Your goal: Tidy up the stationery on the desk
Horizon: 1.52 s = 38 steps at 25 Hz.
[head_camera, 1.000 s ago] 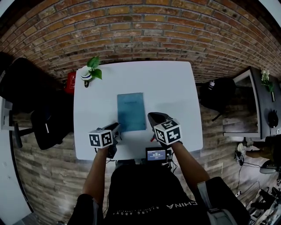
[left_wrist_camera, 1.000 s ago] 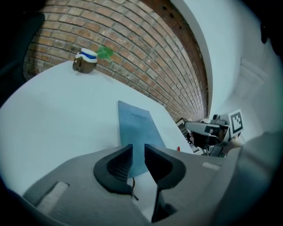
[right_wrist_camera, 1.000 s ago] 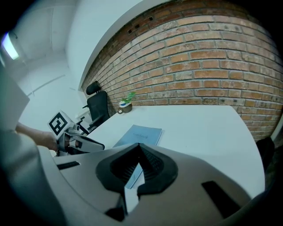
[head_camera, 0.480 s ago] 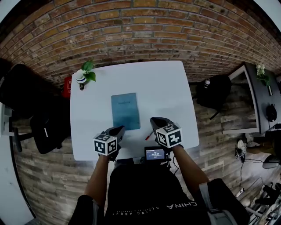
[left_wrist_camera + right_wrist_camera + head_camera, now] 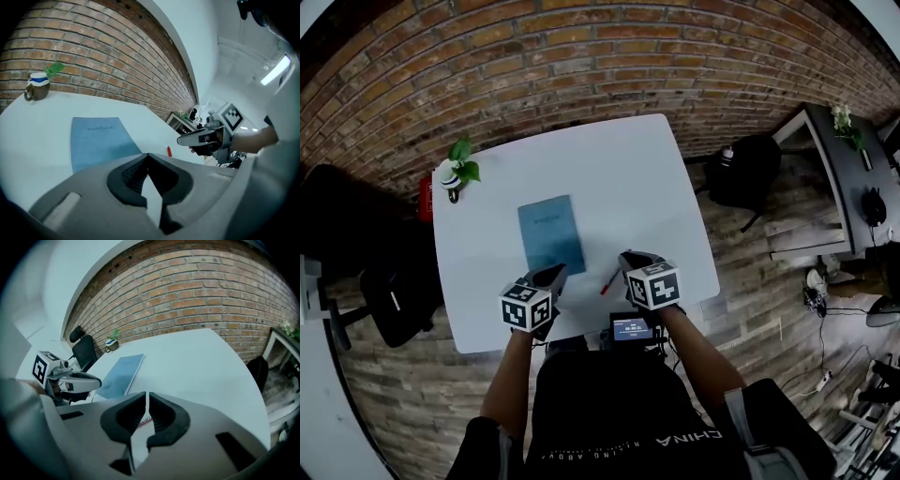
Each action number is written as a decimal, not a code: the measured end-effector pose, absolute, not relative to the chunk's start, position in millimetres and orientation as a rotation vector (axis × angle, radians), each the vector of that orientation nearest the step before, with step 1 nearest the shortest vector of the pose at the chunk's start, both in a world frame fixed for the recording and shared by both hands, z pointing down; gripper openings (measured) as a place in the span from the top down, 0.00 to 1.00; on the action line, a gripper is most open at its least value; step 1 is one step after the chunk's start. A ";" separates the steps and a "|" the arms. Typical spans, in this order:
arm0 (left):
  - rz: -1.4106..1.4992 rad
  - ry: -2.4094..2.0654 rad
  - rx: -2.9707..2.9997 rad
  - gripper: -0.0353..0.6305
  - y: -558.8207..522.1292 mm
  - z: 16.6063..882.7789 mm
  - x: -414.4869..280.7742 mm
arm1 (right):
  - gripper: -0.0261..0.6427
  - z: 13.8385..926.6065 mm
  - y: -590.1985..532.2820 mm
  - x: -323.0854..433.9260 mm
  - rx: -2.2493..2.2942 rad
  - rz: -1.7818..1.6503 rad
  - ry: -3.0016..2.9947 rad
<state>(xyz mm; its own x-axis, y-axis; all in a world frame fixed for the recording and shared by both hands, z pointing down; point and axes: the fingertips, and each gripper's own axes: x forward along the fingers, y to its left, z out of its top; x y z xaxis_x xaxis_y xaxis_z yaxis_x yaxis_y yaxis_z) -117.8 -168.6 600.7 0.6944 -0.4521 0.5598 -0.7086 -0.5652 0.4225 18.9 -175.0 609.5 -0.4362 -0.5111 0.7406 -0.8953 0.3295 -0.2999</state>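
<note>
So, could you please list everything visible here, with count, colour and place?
table: one, white, middle of view
brick wall: one, red-brown, behind the table
notebook: one, blue, flat on the table's middle
pen: one, red, on the table, right of the notebook's near corner
potted plant: one, green, table's far left corner
red object: one, red, off the table's left edge, kind unclear
chairs: two, black, one each side of the table
small screen: one, black, at the table's near edge
left gripper: one, grey, left of the pen; jaws have just been closing, now together, empty
right gripper: one, grey, right of the pen; jaws have just been opening, a slit apart, empty
forearms: two, bare, behind the grippers
</note>
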 end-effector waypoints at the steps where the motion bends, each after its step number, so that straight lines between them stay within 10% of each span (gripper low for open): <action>1: 0.536 -0.861 2.275 0.93 -170.0 601.7 -112.8 | 0.91 613.6 -172.8 20.1 1.244 0.997 -2.050; 20: 0.670 -0.588 2.415 0.93 -194.1 621.2 -60.8 | 0.79 662.0 -145.4 20.4 1.546 1.383 -1.677; 38: 0.694 -0.529 2.430 0.93 -191.4 627.0 -54.2 | 0.89 673.0 -138.9 23.1 1.681 1.316 -1.541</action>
<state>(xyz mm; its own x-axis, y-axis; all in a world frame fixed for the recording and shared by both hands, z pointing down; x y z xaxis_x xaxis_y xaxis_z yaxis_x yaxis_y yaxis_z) -54.2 -191.4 627.0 0.7890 -0.2134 0.5762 -0.4990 -0.7697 0.3982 23.1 -138.9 673.0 -0.1097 -0.4569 0.8827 -0.9434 -0.2317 -0.2372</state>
